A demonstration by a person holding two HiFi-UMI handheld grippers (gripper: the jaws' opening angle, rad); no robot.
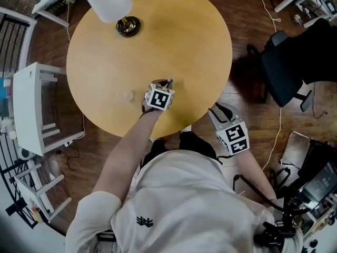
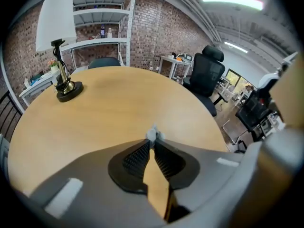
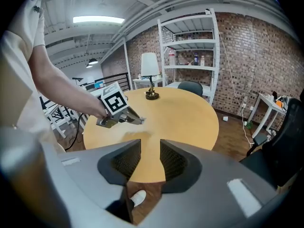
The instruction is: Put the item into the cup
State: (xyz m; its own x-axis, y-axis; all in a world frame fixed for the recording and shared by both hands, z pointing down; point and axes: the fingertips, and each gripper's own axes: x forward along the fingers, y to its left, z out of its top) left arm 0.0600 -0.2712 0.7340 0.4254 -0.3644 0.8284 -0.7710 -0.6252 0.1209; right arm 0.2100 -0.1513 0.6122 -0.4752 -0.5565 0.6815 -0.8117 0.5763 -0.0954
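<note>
My left gripper hovers over the near part of the round wooden table. In the left gripper view its jaws are shut on a small pale grey item that sticks out past the tips. A faint see-through shape, perhaps the cup, stands on the table left of that gripper. My right gripper hangs off the table's near right edge, open with nothing between its jaws. From the right gripper view, the left gripper shows low over the table with the item at its tip.
A lamp with a white shade and a dark round base stands at the table's far left. A white shelf unit is left of the table, and a black office chair is to its right. Cables lie on the wooden floor.
</note>
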